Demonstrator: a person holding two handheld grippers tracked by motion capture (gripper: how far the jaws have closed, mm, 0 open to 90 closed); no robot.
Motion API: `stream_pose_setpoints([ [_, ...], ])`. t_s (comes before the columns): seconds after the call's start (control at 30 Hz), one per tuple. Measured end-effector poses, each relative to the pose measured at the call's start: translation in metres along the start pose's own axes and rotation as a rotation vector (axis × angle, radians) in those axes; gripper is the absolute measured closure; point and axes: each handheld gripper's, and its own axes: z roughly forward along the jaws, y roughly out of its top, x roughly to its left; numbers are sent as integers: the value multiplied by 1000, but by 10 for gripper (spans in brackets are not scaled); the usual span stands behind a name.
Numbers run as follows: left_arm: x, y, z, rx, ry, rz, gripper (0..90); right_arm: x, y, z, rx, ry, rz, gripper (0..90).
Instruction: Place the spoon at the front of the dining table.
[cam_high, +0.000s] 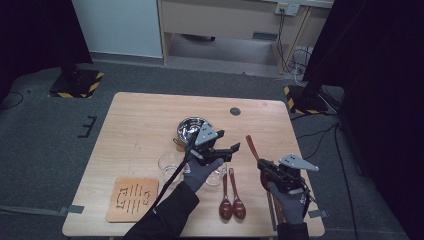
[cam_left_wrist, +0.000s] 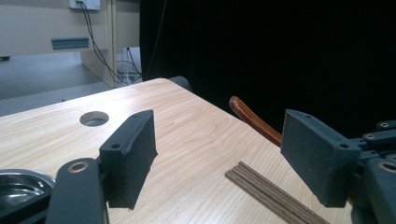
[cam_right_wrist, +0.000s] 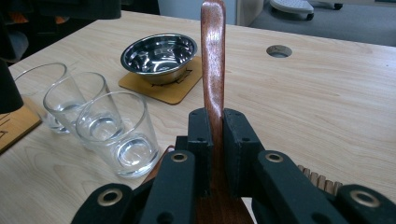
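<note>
Right fingers (cam_right_wrist: 215, 140) clenched on reddish-brown wooden spoon handle (cam_right_wrist: 213, 56), raised above light wooden surface (cam_right_wrist: 303, 102) near three clear glasses (cam_right_wrist: 116, 126). Left fingers (cam_left_wrist: 224, 158) released, apart, hovering over dark wooden chopsticks (cam_left_wrist: 271, 193).

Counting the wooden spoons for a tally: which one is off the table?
The spoon clamped in the right hand-held gripper, handle raised; the other two spoons lie flat side by side on the table.

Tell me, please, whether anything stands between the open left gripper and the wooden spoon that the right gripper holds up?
Nothing visible does. The left gripper looks across bare table at the spoon clamped in the right gripper; the chopsticks lie flat below that line.
</note>
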Motion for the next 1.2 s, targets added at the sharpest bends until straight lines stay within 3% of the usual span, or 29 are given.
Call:
stream_pose_setpoints([
  [0.43, -3, -1, 11, -2, -19, -17, 260, 3, 1, 0, -5, 11, -2, 819],
  [1.2, -22, -4, 32, 13, -70, -17, 314, 6, 3, -3, -26, 33, -13, 819],
])
